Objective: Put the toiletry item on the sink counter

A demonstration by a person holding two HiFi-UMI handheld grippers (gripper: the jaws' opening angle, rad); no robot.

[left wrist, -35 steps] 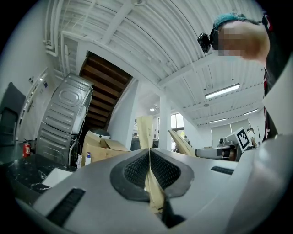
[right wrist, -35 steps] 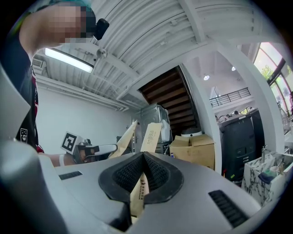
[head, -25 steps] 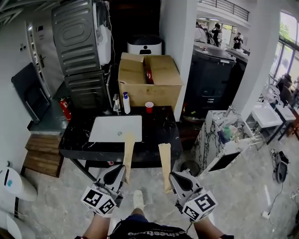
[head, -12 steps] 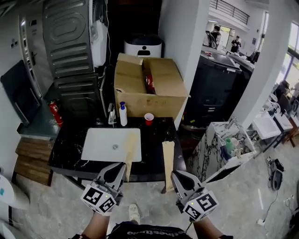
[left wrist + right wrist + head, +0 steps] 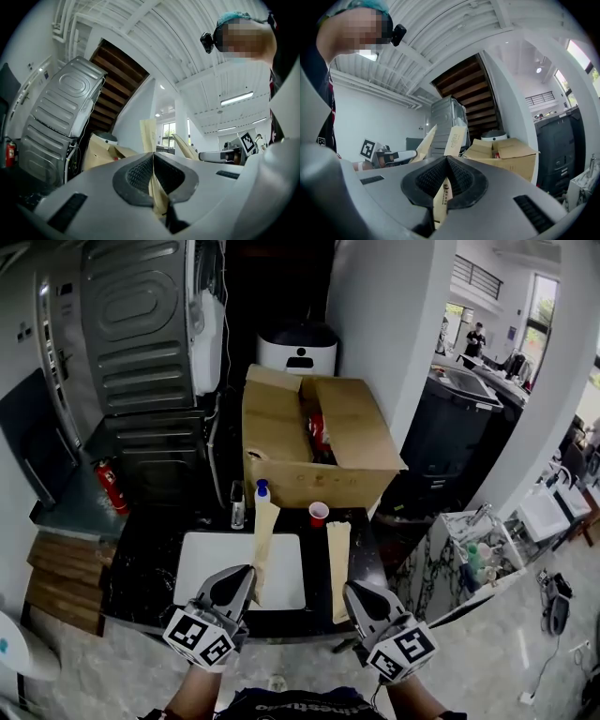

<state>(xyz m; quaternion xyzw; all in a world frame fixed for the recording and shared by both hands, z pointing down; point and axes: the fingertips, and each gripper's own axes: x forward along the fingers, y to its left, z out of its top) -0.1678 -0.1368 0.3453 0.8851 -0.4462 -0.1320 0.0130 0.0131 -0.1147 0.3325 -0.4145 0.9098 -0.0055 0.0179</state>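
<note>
Walked up to the sink desk [image 5: 142, 563] this last second; left claw [image 5: 247, 574] clamped on a tan toiletry packet [image 5: 263, 538], right claw [image 5: 346, 591] clamped on a second packet [image 5: 337, 561], both now over the desk, so set-down looks next.

Small print on packet [image 5: 454, 139], unreadable

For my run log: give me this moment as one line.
left gripper: shut on left packet | right gripper: shut on right packet | status: packets not on sink counter
</note>
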